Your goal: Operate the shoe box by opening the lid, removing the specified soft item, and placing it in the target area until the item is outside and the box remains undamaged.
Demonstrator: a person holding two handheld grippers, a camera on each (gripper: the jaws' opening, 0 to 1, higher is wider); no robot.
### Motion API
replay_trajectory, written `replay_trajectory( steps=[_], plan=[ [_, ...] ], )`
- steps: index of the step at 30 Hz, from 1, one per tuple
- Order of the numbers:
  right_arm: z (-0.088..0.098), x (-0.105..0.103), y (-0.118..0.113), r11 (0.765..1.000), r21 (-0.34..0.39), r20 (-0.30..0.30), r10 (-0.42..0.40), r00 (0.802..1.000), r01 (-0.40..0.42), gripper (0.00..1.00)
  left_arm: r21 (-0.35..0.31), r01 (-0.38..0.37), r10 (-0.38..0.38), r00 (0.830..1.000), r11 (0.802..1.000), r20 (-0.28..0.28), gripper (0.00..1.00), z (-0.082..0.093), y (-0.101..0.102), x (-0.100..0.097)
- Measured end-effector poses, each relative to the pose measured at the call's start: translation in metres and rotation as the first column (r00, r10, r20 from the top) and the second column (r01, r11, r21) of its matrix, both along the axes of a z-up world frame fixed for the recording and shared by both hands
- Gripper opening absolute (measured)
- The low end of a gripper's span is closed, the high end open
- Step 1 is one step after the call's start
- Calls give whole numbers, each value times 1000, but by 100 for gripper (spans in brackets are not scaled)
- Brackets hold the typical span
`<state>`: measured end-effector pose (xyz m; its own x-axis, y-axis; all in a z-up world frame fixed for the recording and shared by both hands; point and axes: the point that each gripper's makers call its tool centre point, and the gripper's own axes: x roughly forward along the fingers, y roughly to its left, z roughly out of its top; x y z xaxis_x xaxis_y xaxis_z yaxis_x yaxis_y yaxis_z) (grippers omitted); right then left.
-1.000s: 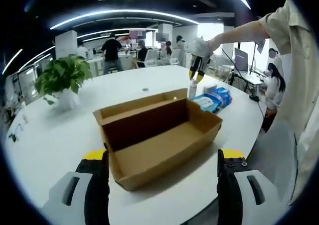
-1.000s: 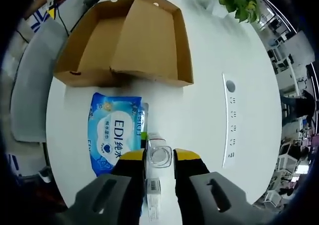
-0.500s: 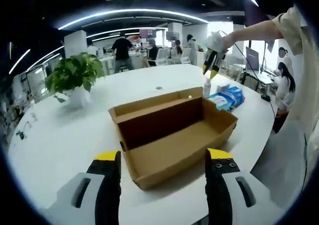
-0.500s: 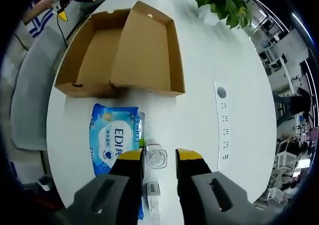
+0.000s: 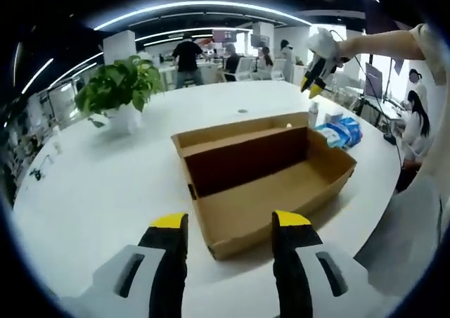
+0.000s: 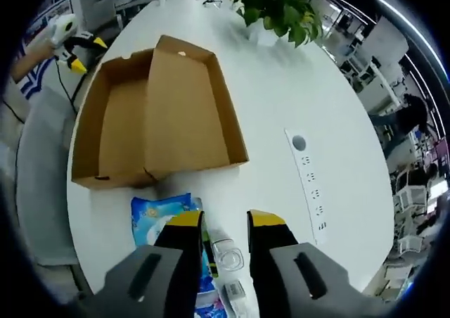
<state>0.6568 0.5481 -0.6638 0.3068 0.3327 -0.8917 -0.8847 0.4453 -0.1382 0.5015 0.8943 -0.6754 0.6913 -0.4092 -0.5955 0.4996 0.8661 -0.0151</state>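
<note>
**Box open, its goods out on the desk**

The shoe box (image 5: 264, 177) sits lid-open and looks empty on the white desk (image 5: 98, 184). The left claw (image 5: 228, 223) hovers at its near end, jaws apart and holding nothing, placed to steady the cardboard if needed. The right claw (image 6: 225, 219), also parted and empty, hangs high over the blue wipes pack (image 6: 165, 216) and a clear bottle (image 6: 226, 253), which lie at 6 o'clock from the box in its view. A potted plant (image 5: 119, 93) stands at 11 o'clock.
</note>
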Motion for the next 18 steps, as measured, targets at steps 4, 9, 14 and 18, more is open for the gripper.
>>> replay_trajectory(
  steps=[4, 9, 14, 18],
  plan=[
    [-4, 3, 7, 999, 23, 5, -47, 999, 47, 20, 1, -35, 35, 999, 999, -21, 39, -6, 8, 5],
    [-10, 10, 12, 989, 66, 6, -130, 992, 129, 20, 7, -68, 68, 996, 998, -53, 32, -14, 13, 9],
    [-15, 17, 14, 974, 100, 0, -204, 979, 203, 18, 2, -109, 109, 990, 994, -94, 21, -22, 17, 10],
    [-21, 22, 17, 961, 122, -9, -248, 969, 247, 17, -3, -151, 150, 980, 988, -130, 15, -30, 21, 11]
  ],
)
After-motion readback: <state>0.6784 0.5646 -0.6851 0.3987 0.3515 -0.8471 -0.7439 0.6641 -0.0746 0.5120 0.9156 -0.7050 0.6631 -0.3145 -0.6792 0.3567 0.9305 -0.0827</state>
